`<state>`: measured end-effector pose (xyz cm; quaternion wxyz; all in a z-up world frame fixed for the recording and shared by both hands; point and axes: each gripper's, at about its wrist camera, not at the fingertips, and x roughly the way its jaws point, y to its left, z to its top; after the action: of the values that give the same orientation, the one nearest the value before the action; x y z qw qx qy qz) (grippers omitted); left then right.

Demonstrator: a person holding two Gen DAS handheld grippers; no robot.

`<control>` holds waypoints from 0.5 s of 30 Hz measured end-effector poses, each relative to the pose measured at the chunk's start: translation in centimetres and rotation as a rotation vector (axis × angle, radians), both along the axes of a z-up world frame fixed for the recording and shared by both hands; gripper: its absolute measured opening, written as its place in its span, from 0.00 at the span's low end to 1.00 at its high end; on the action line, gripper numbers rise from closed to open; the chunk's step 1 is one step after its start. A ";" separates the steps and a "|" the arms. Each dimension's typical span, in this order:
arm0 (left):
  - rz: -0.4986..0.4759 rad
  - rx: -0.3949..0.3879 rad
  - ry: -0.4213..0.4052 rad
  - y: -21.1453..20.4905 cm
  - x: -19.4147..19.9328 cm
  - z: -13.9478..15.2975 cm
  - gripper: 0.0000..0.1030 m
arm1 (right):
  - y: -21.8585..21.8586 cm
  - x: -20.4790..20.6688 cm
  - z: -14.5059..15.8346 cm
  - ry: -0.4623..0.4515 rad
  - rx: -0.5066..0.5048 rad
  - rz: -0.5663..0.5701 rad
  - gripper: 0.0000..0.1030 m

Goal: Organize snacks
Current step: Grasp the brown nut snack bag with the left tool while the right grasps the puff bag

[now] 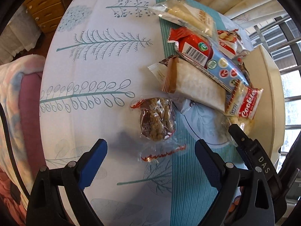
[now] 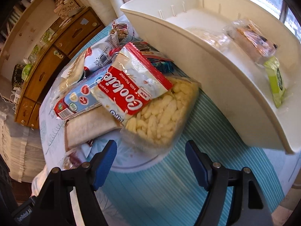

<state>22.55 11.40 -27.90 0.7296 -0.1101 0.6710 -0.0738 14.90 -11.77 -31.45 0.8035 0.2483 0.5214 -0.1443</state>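
Both the left tongs point(image 1: 150, 156) and right tongs point(image 2: 150, 156) stand apart, holding nothing. The cookie point(image 1: 158, 120) lies at frame centre on the counter point(image 1: 90, 60): light, brittle, slippery wrap; I would grip its sides gently

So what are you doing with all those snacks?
A person is sorting snacks into the white bin using two handheld grippers. Both are open and empty now. The left gripper hovers over the clear-wrapped chocolate nut cookie, apart from the pile. The right gripper faces the clear bag of corn puffs, under the red Cookies packet. A green packet and a few other snacks lie in the bin already; most of the pile waits on the tablecloth.
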 end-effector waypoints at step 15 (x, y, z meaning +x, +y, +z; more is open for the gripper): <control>0.072 0.028 0.085 -0.4 2.2 -3.3 0.72 | 1.0 1.7 -1.3 -0.020 -0.155 0.117 0.77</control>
<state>24.75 10.96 -31.24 0.7042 -0.1270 0.6978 -0.0334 16.58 -10.78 -32.71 0.8325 0.1562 0.5143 -0.1346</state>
